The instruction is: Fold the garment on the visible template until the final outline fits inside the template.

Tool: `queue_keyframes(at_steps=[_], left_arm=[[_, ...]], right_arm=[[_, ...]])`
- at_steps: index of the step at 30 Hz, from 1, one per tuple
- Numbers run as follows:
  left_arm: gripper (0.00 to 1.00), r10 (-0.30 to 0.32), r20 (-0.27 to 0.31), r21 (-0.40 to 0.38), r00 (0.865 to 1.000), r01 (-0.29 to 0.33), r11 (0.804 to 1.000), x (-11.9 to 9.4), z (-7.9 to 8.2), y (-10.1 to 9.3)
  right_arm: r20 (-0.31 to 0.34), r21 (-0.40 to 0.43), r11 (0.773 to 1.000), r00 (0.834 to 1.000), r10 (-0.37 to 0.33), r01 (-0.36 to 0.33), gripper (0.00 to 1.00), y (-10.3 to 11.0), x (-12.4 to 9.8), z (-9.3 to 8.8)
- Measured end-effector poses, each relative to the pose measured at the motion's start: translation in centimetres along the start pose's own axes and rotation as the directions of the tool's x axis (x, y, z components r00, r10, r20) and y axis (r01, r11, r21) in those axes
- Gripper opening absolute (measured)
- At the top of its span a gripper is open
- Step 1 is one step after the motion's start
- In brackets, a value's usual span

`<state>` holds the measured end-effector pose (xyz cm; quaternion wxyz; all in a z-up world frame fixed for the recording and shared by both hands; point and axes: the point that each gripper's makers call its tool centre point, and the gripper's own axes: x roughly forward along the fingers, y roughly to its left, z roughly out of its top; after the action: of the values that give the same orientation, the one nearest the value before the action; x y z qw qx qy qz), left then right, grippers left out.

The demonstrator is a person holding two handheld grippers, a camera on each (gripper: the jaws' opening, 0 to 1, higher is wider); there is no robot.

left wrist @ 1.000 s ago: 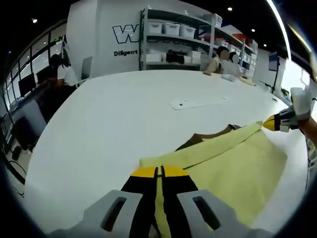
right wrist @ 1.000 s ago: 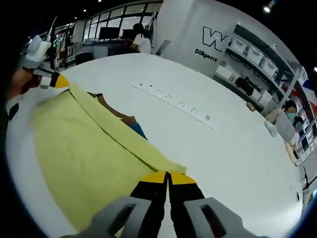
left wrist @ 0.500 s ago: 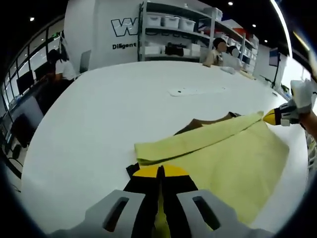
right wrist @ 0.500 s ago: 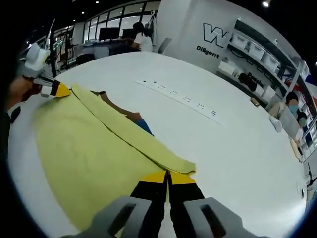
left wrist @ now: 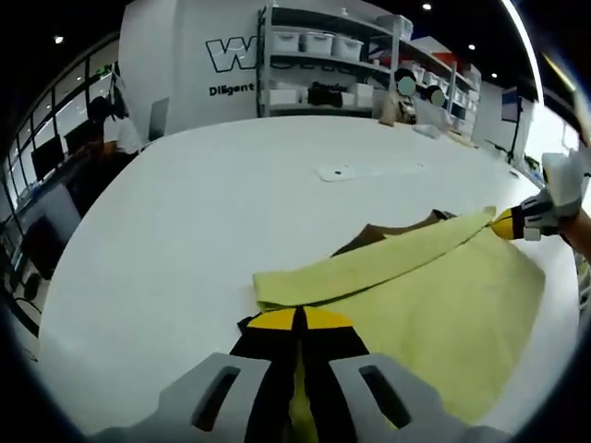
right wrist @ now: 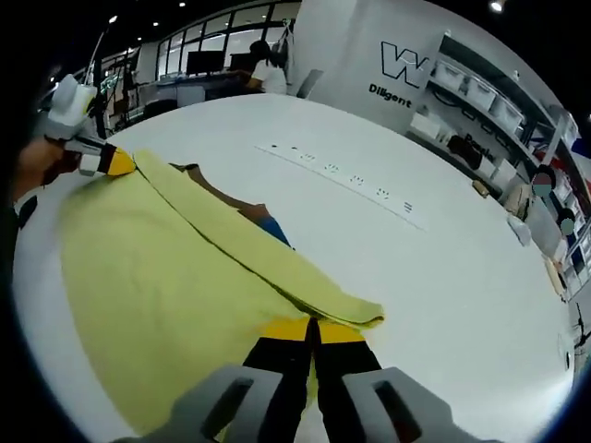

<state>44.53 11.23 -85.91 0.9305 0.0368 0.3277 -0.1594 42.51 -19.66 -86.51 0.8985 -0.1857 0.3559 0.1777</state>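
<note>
You have one pale yellow cloth garment (left wrist: 434,295) spread flat on the big white tabletop (left wrist: 203,203), with a long folded band running along its far edge. In the left gripper view, your left gripper (left wrist: 297,321), black-jawed with yellow tips, is clenched on the near end of that band, a strip of yellow cloth showing between its two jaws. Under the band's far side one brown flat piece (left wrist: 383,233) peeks out; you cannot tell whether it is the template. Beyond it lies one white strip (left wrist: 369,170) on the table. At the right edge of that view your right gripper (left wrist: 506,224) pinches the other end of the band. In the right gripper view, the left gripper (right wrist: 118,163) sits at the left, gripping its corner of the garment (right wrist: 166,286), with your hand (right wrist: 37,161) behind it. One brown edge (right wrist: 226,196) and one small blue patch (right wrist: 274,231) show from beneath the fold. Your right gripper (right wrist: 313,328) is closed on the cloth at the band's end. Further right, one long white strip (right wrist: 346,180) with dark marks lies on the tabletop (right wrist: 443,268).
</note>
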Motion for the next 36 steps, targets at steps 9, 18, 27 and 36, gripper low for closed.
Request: queue_keyframes(at_steps=[9,18,27,36], left_arm=[[0.00,0.000,0.011,-0.020,1.000,0.000,1.000,0.7,0.8,0.2],[0.00,0.003,0.028,-0.022,1.000,-0.002,1.000,1.3,1.9,0.6],[0.00,0.005,0.035,-0.017,0.999,-0.004,1.000,1.7,2.5,0.8],[0.00,0.009,0.047,-0.019,0.999,-0.008,1.000,1.9,2.9,1.0]], right_arm=[[0.010,-0.009,1.000,1.000,-0.012,0.012,0.00,-0.8,0.4,0.9],[0.021,-0.016,1.000,1.000,-0.020,0.020,0.00,-1.3,1.0,1.8],[0.031,-0.023,0.999,0.999,-0.028,0.028,0.00,-1.6,1.2,2.3],[0.045,-0.030,0.999,0.998,-0.037,0.038,0.00,-1.9,1.3,2.8]])
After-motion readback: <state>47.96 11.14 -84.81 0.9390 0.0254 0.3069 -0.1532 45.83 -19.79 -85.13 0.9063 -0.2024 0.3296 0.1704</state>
